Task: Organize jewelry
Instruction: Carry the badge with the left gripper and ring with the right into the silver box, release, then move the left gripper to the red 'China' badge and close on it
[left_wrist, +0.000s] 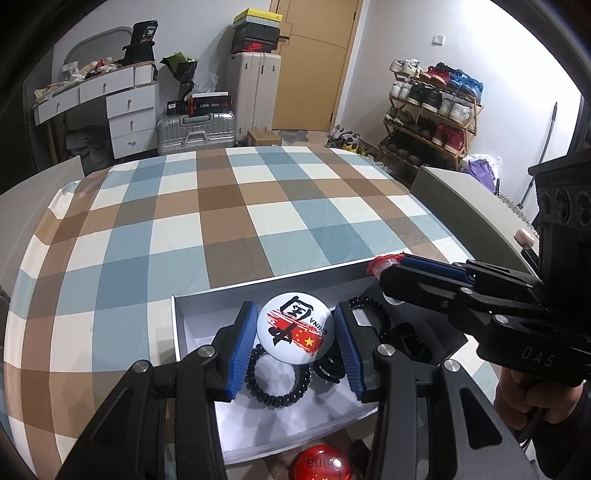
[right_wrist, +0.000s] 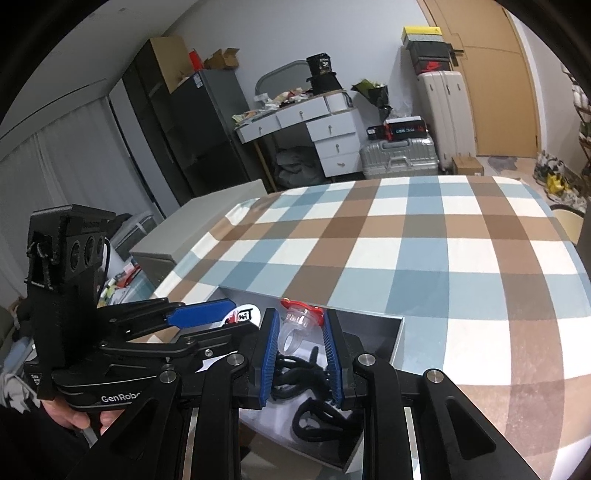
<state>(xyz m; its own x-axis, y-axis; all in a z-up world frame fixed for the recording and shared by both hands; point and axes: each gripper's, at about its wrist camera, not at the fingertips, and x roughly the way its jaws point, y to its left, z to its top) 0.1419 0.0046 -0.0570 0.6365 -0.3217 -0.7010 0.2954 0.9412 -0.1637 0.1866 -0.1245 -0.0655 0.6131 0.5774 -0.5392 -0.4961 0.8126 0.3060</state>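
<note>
My left gripper is shut on a round white badge printed with red and black marks, held above a shallow grey tray on the checked tablecloth. Inside the tray lie a black coil hair tie and black hair clips. My right gripper is shut on a clear plastic ring with a red top, over the tray's right part. In the left wrist view that ring shows at the right gripper's tips. The left gripper with the badge shows beside it.
A red round badge lies near the tray's front edge. The checked table stretches beyond the tray. Grey chair backs stand at the table's sides. Suitcases, a shoe rack and a dresser line the far wall.
</note>
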